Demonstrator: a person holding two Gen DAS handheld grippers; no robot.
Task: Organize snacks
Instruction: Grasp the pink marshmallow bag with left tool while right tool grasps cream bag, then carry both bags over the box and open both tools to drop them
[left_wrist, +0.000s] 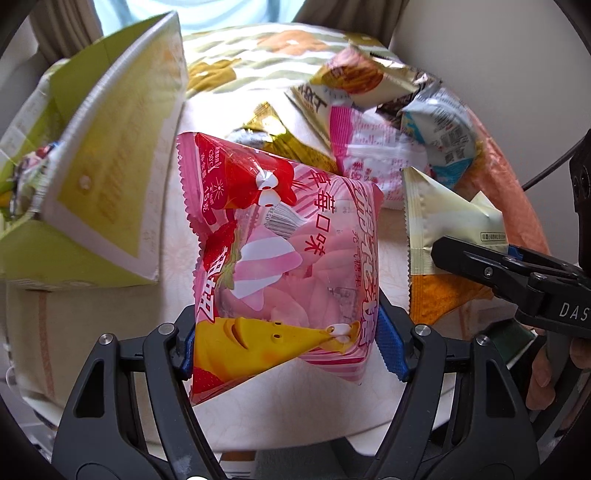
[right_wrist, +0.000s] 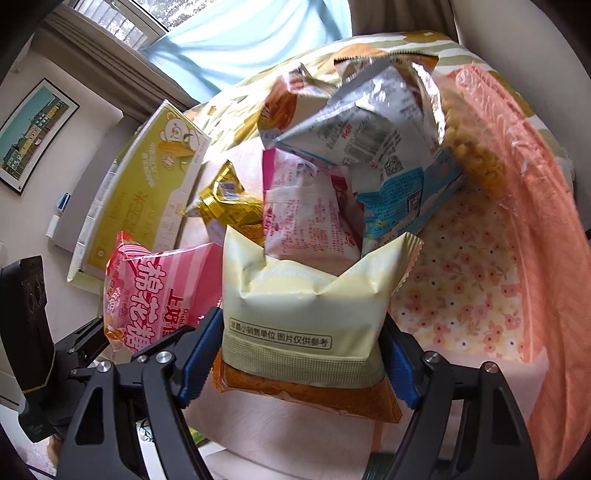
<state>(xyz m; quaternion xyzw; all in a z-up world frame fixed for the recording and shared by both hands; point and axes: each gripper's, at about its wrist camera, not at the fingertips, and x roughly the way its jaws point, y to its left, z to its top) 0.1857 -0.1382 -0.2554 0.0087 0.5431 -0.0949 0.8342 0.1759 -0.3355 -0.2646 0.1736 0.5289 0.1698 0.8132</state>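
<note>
My left gripper is shut on a pink marshmallow bag and holds it above the table, next to a yellow-green cardboard box. The bag also shows in the right wrist view. My right gripper is shut on a pale yellow snack packet with an orange packet beneath it. In the left wrist view the right gripper grips that pale packet at the right.
A pile of snack bags lies behind: a gold packet, a pink-white bag, a blue-white bag and a bag of yellow puffs. An orange plastic bag lies at the right. The open box stands at the left.
</note>
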